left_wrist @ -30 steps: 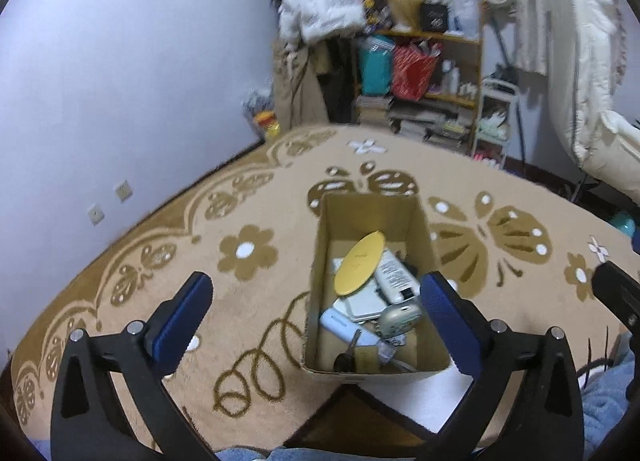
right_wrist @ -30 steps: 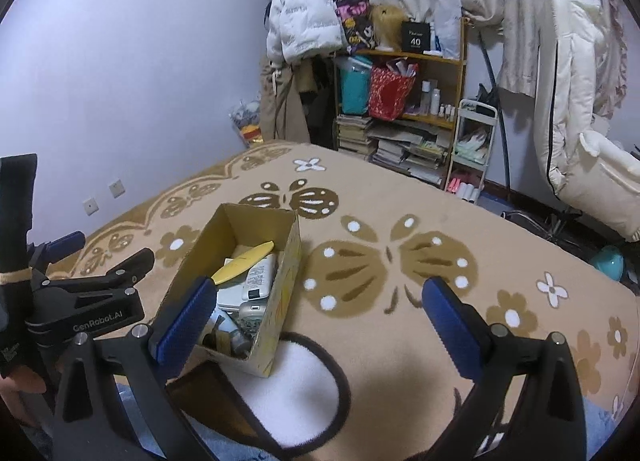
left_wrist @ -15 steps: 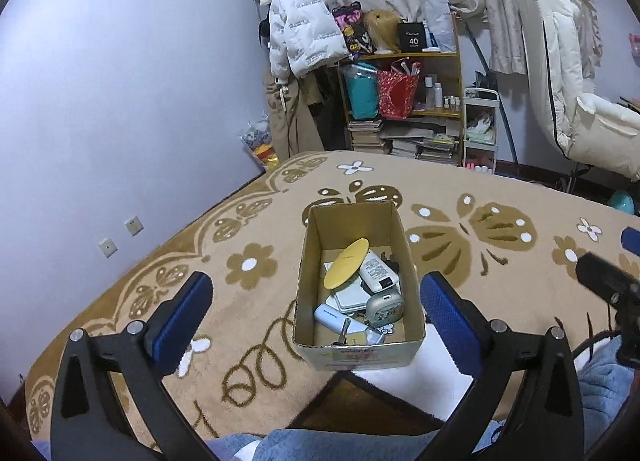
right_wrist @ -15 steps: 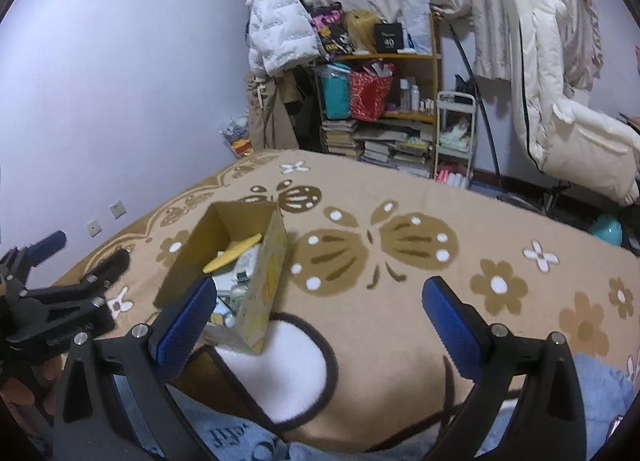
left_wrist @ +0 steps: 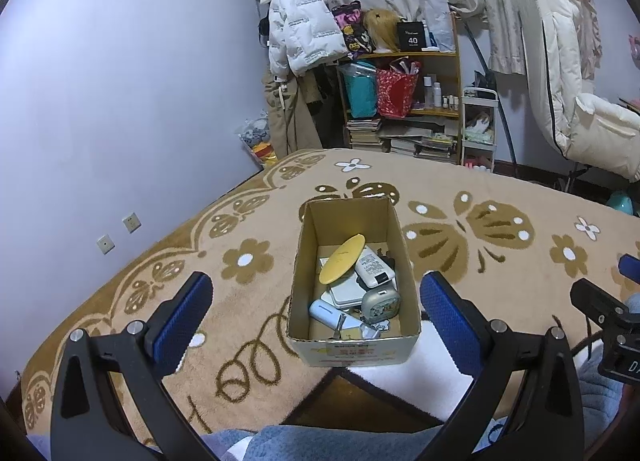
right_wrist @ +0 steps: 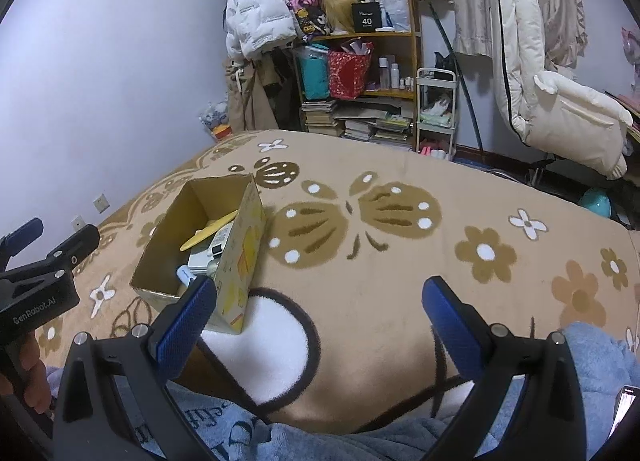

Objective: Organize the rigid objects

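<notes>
Cardboard box (left_wrist: 354, 349) sits on the bed blanket (left_wrist: 460, 189), loaded with small rigid items. We have pulled both grippers up and back; the left gripper (left_wrist: 314, 297) and right gripper (right_wrist: 318, 301) hang spread and empty, so sorting looks finished.

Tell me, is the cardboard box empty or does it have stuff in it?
It has stuff in it. The open cardboard box holds a yellow oval piece, a white bottle and other small things.

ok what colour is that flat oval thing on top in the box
Yellow. The oval piece shows best in the left wrist view, leaning over the other items.
</notes>
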`<action>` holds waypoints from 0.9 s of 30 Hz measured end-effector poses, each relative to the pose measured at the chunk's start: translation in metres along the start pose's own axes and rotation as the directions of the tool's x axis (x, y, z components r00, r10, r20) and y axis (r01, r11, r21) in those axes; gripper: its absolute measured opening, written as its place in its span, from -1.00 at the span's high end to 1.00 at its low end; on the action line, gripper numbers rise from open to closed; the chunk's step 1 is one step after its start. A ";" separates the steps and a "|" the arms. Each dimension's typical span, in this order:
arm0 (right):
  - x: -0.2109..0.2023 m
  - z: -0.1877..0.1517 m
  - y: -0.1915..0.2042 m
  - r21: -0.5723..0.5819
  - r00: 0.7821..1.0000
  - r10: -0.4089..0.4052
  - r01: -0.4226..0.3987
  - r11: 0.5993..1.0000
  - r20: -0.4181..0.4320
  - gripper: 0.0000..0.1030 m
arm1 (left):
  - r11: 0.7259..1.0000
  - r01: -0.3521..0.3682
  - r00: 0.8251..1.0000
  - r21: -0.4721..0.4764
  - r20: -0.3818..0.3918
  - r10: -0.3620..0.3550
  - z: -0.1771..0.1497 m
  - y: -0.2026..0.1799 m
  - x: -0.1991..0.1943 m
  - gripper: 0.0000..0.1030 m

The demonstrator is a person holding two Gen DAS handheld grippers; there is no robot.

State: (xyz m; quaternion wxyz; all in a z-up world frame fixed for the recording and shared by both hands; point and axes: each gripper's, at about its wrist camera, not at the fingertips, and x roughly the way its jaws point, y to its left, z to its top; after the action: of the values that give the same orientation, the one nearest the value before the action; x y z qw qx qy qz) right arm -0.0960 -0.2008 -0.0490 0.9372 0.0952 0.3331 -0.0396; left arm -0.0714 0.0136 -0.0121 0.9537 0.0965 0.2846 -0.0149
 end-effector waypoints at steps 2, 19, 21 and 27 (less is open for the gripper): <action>0.001 -0.001 -0.001 0.003 1.000 -0.006 0.006 1.000 -0.002 -1.00 | 1.000 0.011 1.000 -0.018 -0.001 -0.011 0.001 0.002 0.001 -0.99; -0.002 0.003 -0.006 0.021 1.000 -0.023 0.023 1.000 0.015 -1.00 | 0.999 0.008 1.000 -0.037 0.014 -0.007 0.002 0.007 0.001 -0.99; -0.003 0.004 -0.008 0.029 1.000 -0.024 0.023 0.999 0.018 -1.00 | 0.999 0.000 1.000 -0.035 0.016 0.001 0.003 0.007 0.001 -0.99; -0.005 0.009 -0.011 0.050 0.999 -0.022 0.020 0.999 0.039 -1.00 | 1.000 -0.003 1.000 -0.027 0.012 0.004 0.002 0.005 0.003 -0.99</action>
State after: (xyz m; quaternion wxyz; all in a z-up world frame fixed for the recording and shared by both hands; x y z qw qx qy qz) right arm -0.0958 -0.2131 -0.0411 0.9405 0.1143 0.3145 -0.0595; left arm -0.0674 0.0181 -0.0108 0.9566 0.0841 0.2790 -0.0101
